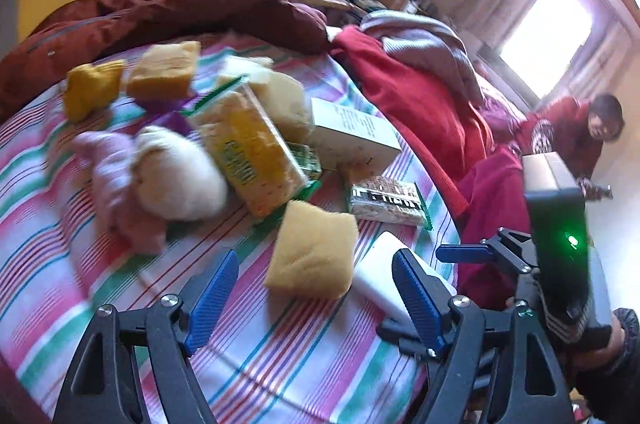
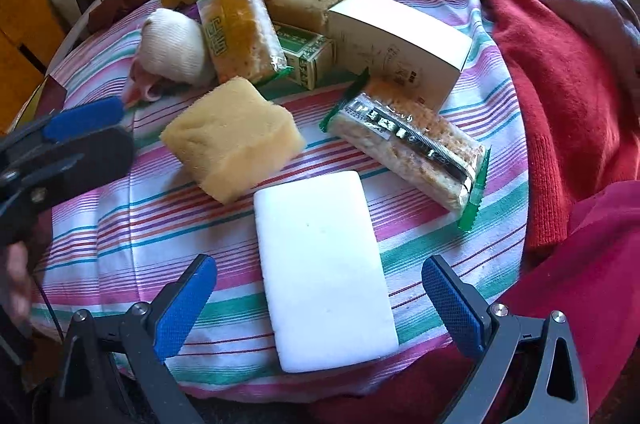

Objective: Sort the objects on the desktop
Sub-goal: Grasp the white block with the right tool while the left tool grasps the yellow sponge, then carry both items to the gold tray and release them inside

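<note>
White slab [image 2: 326, 272] lies near, flat on the striped cloth [image 2: 420, 248] — right gripper [image 2: 320, 308] spread wide astride it, likely lining up a grab; left gripper [image 1: 316, 300] gapes empty too, near the yellow sponge [image 1: 312, 252].

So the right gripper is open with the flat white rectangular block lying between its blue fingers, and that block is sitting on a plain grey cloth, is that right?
Not quite. The right gripper is open and the flat white rectangular block does lie between its blue fingers, but the cloth under it is striped in pink, green and white, not plain grey. The right wrist view shows this clearly.
</note>
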### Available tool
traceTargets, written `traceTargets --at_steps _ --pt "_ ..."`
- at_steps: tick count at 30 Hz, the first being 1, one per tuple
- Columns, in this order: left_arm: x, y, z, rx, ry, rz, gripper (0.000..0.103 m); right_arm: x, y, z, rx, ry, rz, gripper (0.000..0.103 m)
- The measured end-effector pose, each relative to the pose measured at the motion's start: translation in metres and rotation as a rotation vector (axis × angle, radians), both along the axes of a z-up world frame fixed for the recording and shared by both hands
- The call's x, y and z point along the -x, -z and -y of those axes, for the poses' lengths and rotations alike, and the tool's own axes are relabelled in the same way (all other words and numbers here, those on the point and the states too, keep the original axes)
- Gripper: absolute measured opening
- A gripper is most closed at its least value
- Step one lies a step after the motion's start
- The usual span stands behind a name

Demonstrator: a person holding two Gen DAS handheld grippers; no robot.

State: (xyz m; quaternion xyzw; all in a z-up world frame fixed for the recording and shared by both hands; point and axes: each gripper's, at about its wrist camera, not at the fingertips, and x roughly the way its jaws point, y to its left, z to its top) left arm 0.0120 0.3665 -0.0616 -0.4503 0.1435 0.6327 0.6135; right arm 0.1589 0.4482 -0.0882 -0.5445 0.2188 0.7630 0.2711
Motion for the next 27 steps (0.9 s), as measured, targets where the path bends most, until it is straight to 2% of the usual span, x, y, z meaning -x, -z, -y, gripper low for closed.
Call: traceTargets --at_steps 2,9,10,11,14,18,24,27 --pt "-0.003 0.005 -0.009 0.015 0.031 -0.015 0.081 0.0 0.001 0.001 0.002 -0.011 0.008 0.101" --pt "-0.009 0.024 -0.028 0.088 0.059 -0.07 0.078 0.003 0.011 -0.001 0.02 -0.026 0.054 0.076" --pt "-0.009 0.026 -0.028 0.091 0.055 -0.079 0.073 0.002 0.012 -0.002 0.021 -0.025 0.059 0.074" --pt "-0.01 0.029 -0.028 0.094 0.053 -0.081 0.063 0.002 0.012 -0.002 0.021 -0.022 0.059 0.074" --pt "-0.012 0.032 -0.019 0.08 0.045 -0.073 0.056 0.002 0.013 -0.003 0.019 -0.025 0.059 0.068" --pt "-0.013 0.029 0.001 0.061 -0.006 -0.077 0.054 0.004 0.012 -0.002 0.005 -0.046 0.055 0.06" --pt "-0.005 0.014 0.048 0.013 -0.153 -0.049 0.054 0.007 0.011 0.002 -0.014 -0.089 0.036 0.059" --pt "0.002 0.003 0.076 -0.007 -0.236 -0.051 0.054 0.008 0.005 0.004 -0.007 -0.119 -0.023 0.059"
